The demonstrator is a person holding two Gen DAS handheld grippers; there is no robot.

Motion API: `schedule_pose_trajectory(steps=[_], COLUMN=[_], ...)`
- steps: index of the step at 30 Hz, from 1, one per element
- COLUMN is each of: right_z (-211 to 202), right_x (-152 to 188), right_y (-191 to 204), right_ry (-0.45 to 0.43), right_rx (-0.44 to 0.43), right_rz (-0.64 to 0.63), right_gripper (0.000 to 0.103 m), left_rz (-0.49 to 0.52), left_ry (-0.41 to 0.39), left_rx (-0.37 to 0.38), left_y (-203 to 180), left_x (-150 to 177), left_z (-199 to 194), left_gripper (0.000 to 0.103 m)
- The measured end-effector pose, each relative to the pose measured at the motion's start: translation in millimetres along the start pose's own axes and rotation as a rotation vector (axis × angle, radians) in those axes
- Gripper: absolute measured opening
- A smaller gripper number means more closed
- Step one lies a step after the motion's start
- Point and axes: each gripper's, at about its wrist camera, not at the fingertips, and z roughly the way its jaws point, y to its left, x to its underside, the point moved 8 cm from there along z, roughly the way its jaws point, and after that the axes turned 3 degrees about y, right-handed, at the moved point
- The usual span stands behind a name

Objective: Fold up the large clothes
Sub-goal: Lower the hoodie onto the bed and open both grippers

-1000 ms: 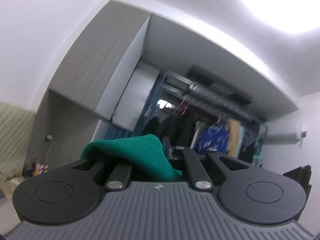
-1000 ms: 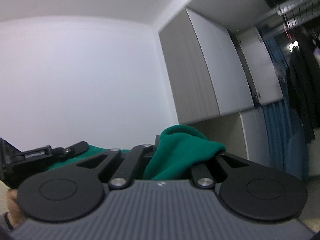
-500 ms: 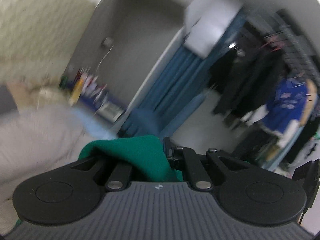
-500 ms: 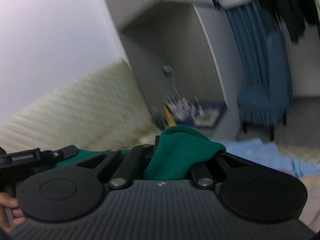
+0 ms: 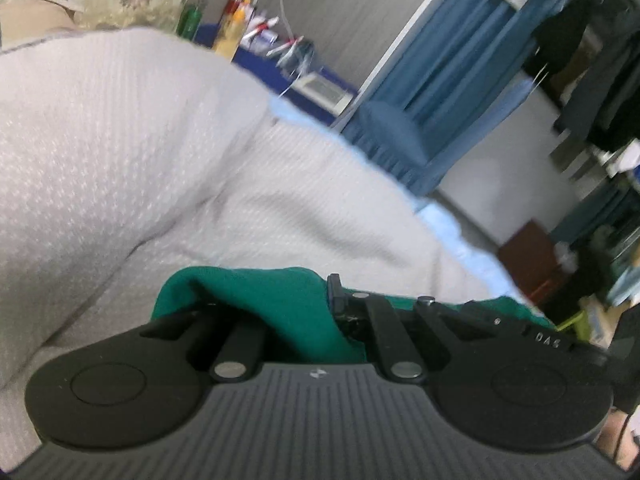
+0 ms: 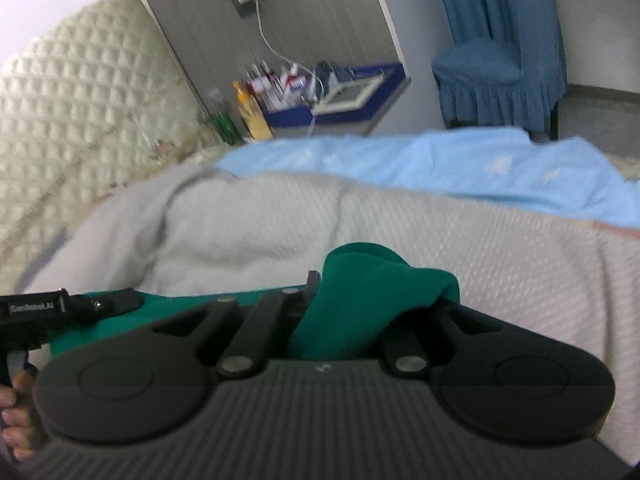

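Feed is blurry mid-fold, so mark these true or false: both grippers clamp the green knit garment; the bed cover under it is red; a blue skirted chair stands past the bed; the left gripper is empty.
1. Both grippers clamp the green knit garment: true; left gripper and right gripper each pinch a bunch.
2. The bed cover is red: false; the textured bed cover is pale grey.
3. A blue skirted chair stands past the bed: true.
4. The left gripper is empty: false; it is shut on green fabric.
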Motion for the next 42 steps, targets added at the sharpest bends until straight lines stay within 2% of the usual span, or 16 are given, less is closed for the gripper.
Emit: schedule_pose_trajectory(steps=[4, 7, 10, 11, 13, 14, 15, 16, 17, 18, 19, 23, 31, 34, 42], right_z=[23, 29, 24, 20, 14, 8, 2, -5, -14, -24, -34, -73, -140, -175, -282], right_x=[4, 8, 9, 8, 8, 7, 8, 8, 9, 11, 13, 31, 76, 86, 127], right_y=[-10, -11, -9, -7, -3, -1, 1, 5, 8, 13, 17, 28, 48, 59, 96], right_ry=[0.046, 0.058, 0.054, 0.049, 0.052, 0.056, 0.062, 0.063, 0.060, 0.048, 0.036, 0.001, -0.052, -0.109, -0.208], right_rx=[0.028, 0.036, 0.039, 0.039, 0.049, 0.046, 0.034, 0.020, 0.006, -0.005, -0.010, -0.031, -0.057, -0.038, -0.062], right_rz=[0.008, -0.003, -0.011, -0.014, -0.026, -0.025, -0.017, -0.007, -0.004, -0.009, -0.017, -0.020, -0.044, -0.075, -0.135], right_gripper=[0.010, 0.008, 0.009, 0.010, 0.017, 0.028, 0.044, 0.053, 0.066, 0.074, 0.075, 0.075, 0.075, 0.075, 0.075], left_rz=[-0.012, -0.013, -0.011, 0.000, 0.018, 0.016, 0.011, 0.017, 0.036, 0.055, 0.060, 0.092, 0.147, 0.158, 0.176], left_ry=[0.054, 0.071, 0.079, 0.083, 0.108, 0.117, 0.117, 0.103, 0.085, 0.066, 0.050, -0.009, -0.077, -0.114, -0.195], left_rx=[-0.036, -0.055, -0.069, -0.075, -0.079, -0.065, -0.046, -0.037, -0.049, -0.067, -0.070, -0.089, -0.119, -0.128, -0.122], left_y=[11, 11, 6, -1, -9, -13, -17, -22, -27, -32, -35, -46, -63, -70, -96], left_x=[3, 7, 5, 4, 3, 2, 3, 3, 3, 4, 6, 24, 93, 119, 194], left_z=[25, 29, 22, 14, 6, -1, -7, -17, -28, -41, -52, -97, -169, -207, -315], left_gripper=[0.009, 0.010, 0.010, 0.013, 0.035, 0.062, 0.076, 0.078, 0.079, 0.079, 0.079, 0.079, 0.079, 0.079, 0.079])
